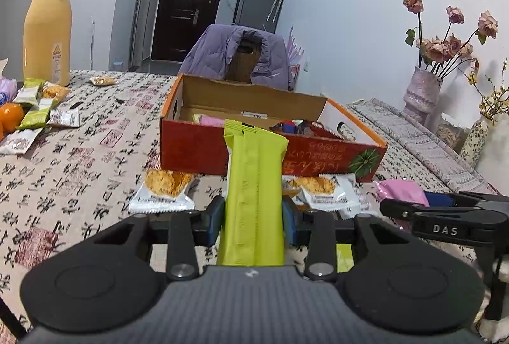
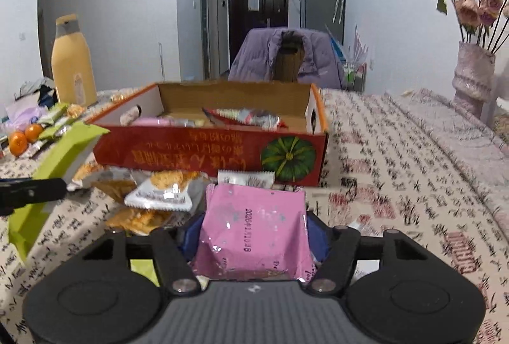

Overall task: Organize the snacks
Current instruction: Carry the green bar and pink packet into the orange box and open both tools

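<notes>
**Both grippers loaded, box just ahead**

Fingers on both tools are closed on snacks: the left gripper (image 1: 253, 218) has its blue pads pressed against the sides of a long green packet (image 1: 254, 185), and the right gripper (image 2: 254, 236) clamps a pink packet (image 2: 254, 229) between its own pads, jaws set wider to suit the broader pack.

Largest in view is the table (image 2: 397, 153), covered in a cloth printed with characters. On it, just beyond both grippers, stands the open red cardboard box (image 2: 206, 153) with a green pumpkin printed on its near wall; it already holds several packets, a pink one and a red-and-white one among them. A tall yellow bottle (image 1: 47, 26) stands far off at the left, with oranges and more green and white packets lying loose beside it. Smaller still, white packets of biscuits (image 1: 163, 189) lie against the near wall of the box, directly under the two held packs.

The step in hand looks like the carry: each packet is gripped and lifted off the cloth (the green one tilts up toward the box rim). Next, each gripper would need to clear the near wall, reach over the open interior and release, ideally beside like items. The loose biscuit packets below remain to be collected.
</notes>
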